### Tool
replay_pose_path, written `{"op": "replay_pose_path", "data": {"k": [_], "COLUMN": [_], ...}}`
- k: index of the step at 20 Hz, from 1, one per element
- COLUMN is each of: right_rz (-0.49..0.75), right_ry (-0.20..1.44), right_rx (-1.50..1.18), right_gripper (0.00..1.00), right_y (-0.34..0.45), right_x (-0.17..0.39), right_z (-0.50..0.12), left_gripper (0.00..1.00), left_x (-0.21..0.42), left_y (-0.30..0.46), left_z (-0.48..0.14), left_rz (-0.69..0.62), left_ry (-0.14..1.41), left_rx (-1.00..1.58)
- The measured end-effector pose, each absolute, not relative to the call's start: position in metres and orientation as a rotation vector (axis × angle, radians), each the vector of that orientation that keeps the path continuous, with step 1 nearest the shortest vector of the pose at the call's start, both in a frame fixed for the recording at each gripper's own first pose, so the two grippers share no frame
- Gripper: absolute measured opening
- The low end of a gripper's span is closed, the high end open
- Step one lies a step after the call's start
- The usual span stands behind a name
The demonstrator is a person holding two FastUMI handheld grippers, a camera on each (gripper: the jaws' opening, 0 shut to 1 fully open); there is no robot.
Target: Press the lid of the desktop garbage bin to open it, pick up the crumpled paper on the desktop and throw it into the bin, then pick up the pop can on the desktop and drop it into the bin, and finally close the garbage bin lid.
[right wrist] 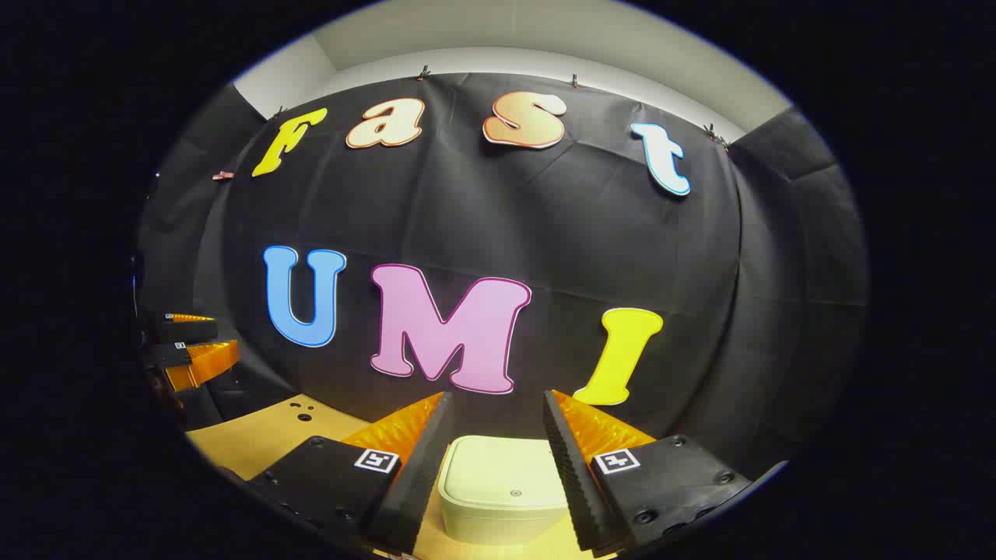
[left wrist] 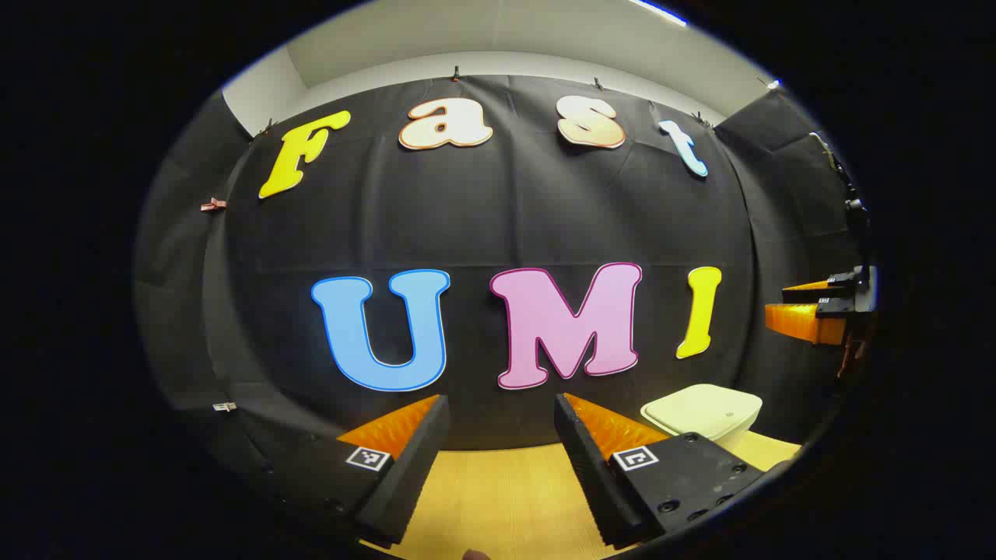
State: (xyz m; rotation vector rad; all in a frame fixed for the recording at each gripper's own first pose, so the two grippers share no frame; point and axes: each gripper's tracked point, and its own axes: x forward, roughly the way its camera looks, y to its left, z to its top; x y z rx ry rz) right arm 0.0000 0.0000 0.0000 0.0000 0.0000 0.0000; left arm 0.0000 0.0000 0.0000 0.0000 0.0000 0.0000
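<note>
— Ridged rubber faces each other across a wide gap on the right gripper [right wrist: 494,435]; its jaws stand well apart and hold nothing. What lies between them in the right gripper view?

— The garbage bin [right wrist: 504,486], pale cream, sitting on the wooden desktop [right wrist: 257,439] just beyond the fingertips. Its lid [right wrist: 506,467] lies flat and closed, with a small round mark near the front edge. The gripper is lined up on the bin but apart from it, so the press has not yet happened.

— And the left gripper [left wrist: 502,435]?

— In the left gripper view its jaws are spread just as wide, empty, over bare wood. The same bin sits to the far right of it, lid down. The right gripper also shows at the far right edge of that view, held up above the bin's level.

— Is the other gripper seen from the right side too?

— Yes, at the far left edge of the right gripper view, raised over the desktop's left end, where a few small holes mark the wood.

— Where are the crumpled paper and the pop can?

— Their place cannot be told from these views.

— So how far along is the task?

— By the look of it, at the very beginning. Opening the lid, dropping in paper and can, and closing the lid all seem left to do.
</note>
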Motion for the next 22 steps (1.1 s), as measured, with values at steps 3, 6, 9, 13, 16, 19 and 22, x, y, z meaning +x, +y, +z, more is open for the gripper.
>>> {"op": "replay_pose_path", "data": {"k": [3,6,9,13,16,19,22], "right_rz": [0.009,0.020,0.030,0.088,0.113,0.153,0.206], "right_ry": [0.014,0.027,0.054,0.059,0.058,0.134,0.276], "right_rx": [0.000,0.000,0.010,0.084,0.046,-0.014,-0.036], "right_gripper": [0.76,0.53,0.32,0.06,0.05,0.05,0.05], "right_y": [0.002,0.002,0.003,0.010,0.009,0.008,0.002], "right_x": [-0.001,0.000,-0.001,-0.003,-0.002,0.004,0.014], "right_z": [-0.003,-0.007,-0.014,-0.012,-0.014,-0.023,-0.046], "left_gripper": [0.88,0.89,0.88,0.88,0.88,0.88,0.88], "left_x": [-0.001,-0.002,-0.003,-0.004,-0.004,-0.006,-0.007], "left_y": [0.000,-0.001,-0.001,0.002,0.001,0.000,0.000], "left_z": [-0.002,-0.006,-0.008,-0.010,-0.011,-0.012,-0.015], "left_rz": [0.002,0.002,0.006,0.016,0.019,0.018,0.017], "left_ry": [0.002,0.007,0.016,0.017,0.018,0.021,0.026], "left_rx": [0.002,0.004,0.001,0.001,-0.002,-0.002,-0.005]}}
